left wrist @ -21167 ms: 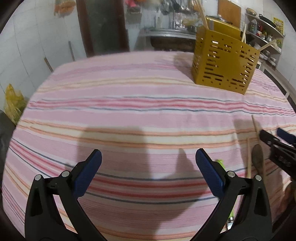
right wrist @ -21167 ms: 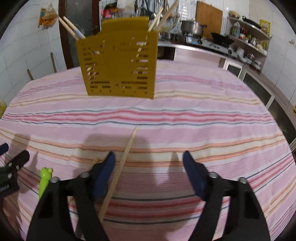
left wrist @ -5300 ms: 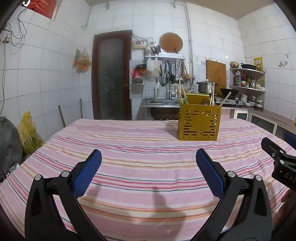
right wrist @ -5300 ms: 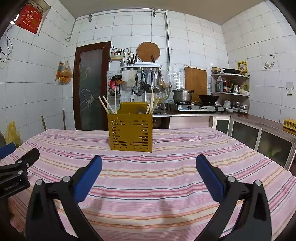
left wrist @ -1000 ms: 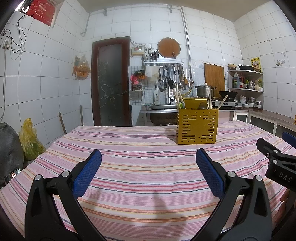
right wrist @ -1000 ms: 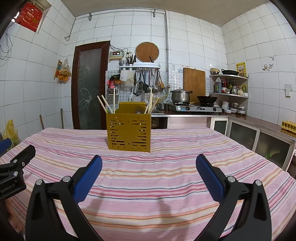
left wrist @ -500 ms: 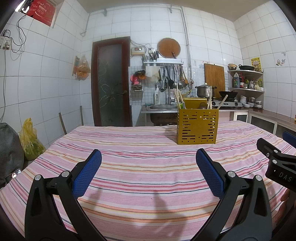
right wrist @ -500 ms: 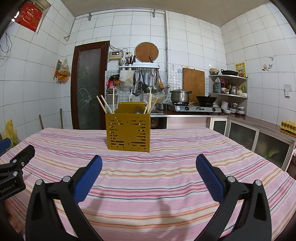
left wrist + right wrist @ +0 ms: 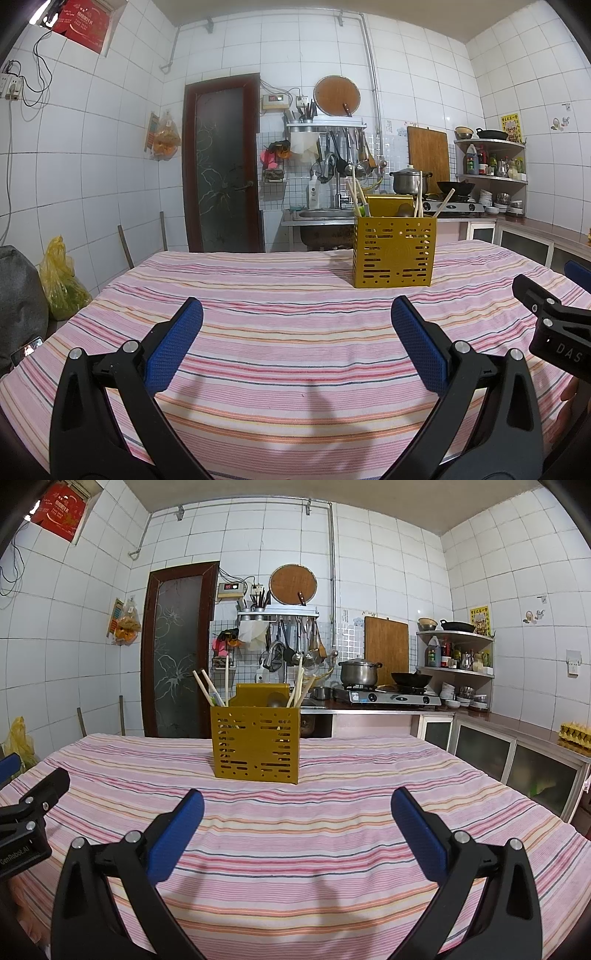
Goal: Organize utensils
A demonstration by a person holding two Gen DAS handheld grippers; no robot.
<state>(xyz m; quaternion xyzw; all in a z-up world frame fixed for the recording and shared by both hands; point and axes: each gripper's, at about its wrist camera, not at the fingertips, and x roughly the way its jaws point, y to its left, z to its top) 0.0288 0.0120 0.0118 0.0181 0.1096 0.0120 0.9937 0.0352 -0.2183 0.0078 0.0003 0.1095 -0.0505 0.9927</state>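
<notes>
Overhead, white-tiled kitchen; striped tablecloth (image 9: 295, 332) bare near both tools (image 9: 295, 332) (image 9: 297, 814), spread wide, empty.

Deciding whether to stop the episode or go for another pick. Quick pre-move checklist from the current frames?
1. Left gripper open, nothing between its blue pads: ok.
2. Right gripper open, nothing held: ok.
3. Yellow utensil holder upright on the striped tablecloth: ok.
4. Utensils in the holder: chopsticks and a spoon stand inside: ok.
5. Loose utensils left on the cloth: none visible in either view: ok; the strip under the grippers is hidden, so cannot tell there.
6. Path to the holder: bare cloth ahead of both grippers, neither touching the other: ok.
</notes>
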